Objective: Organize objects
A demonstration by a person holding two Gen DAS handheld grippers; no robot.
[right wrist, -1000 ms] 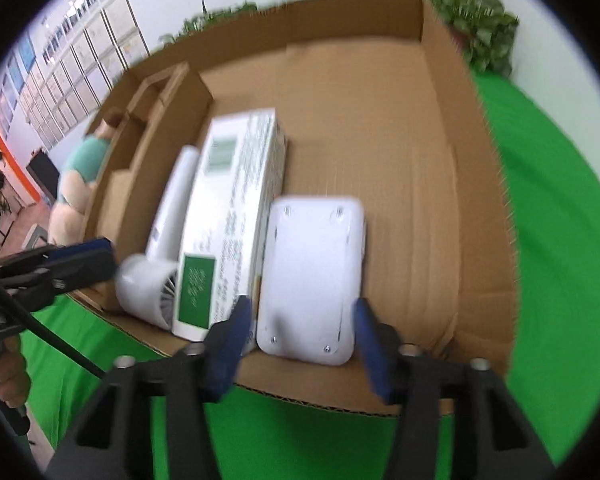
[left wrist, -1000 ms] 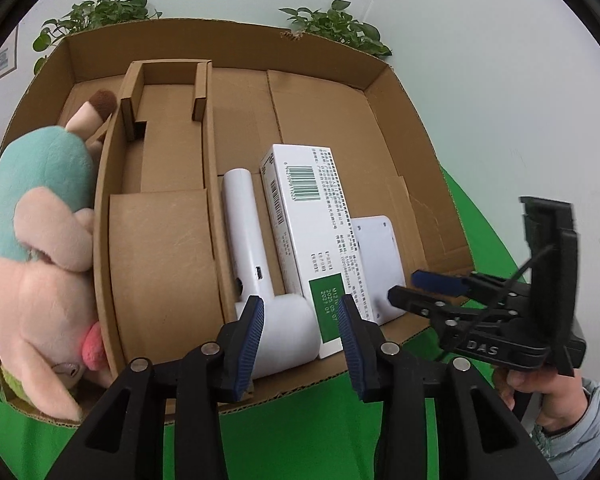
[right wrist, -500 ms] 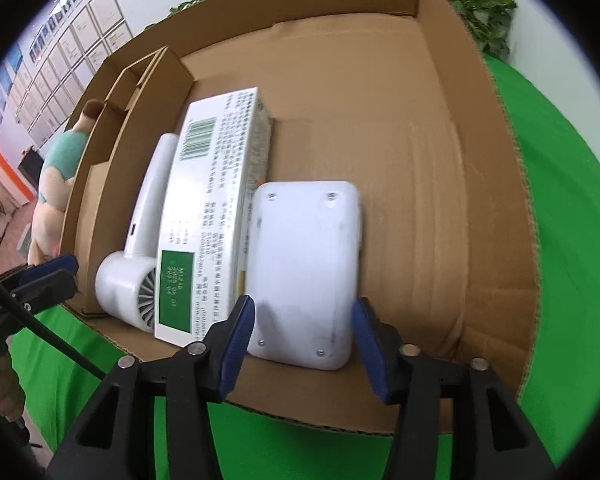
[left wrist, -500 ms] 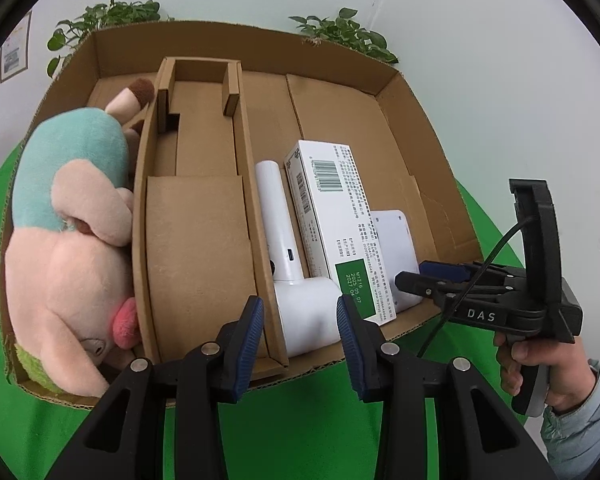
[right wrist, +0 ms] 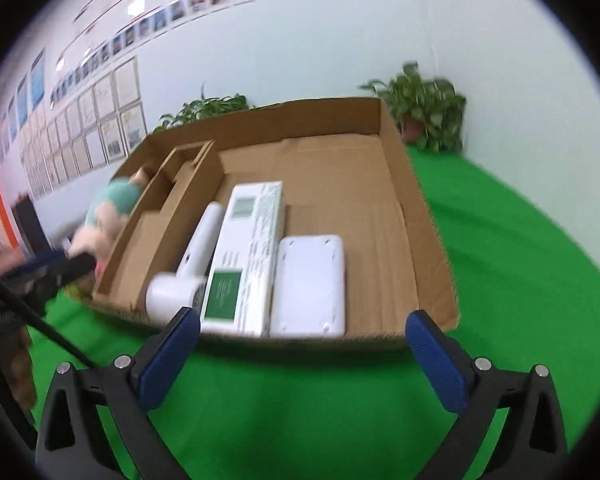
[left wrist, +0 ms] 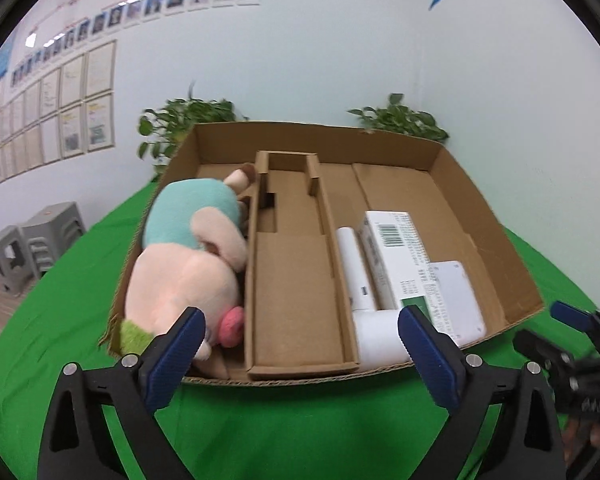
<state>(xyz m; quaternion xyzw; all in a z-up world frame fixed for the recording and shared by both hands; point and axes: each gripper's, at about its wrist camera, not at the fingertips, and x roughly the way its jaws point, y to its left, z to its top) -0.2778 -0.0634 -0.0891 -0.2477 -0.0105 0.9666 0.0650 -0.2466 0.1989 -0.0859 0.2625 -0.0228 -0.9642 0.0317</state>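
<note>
- Left tongs [left wrist: 300, 350] released, jaws just opened wide, nothing between them; hovering over the green bench [left wrist: 284, 432] in the lower frame, short of the cardboard box [left wrist: 476, 184]
- Right tongs [right wrist: 302, 354] likewise released, jaws just opened, empty, low in its frame
- Box at frame centre: plush toy [left wrist: 188, 264] in the left compartment, cardboard insert [left wrist: 296, 292] in the middle, then white hair dryer [left wrist: 366, 312], white-and-green carton [left wrist: 396, 256] and flat white device [left wrist: 454, 296] packed touching side by side at right
- Judgement: sorting looks about done
- Risk: wide jaws near the box's front wall could catch its rim and drag the box
- Risk: both tongs close together at lower right in the left view; crossing paths could knock them
</note>
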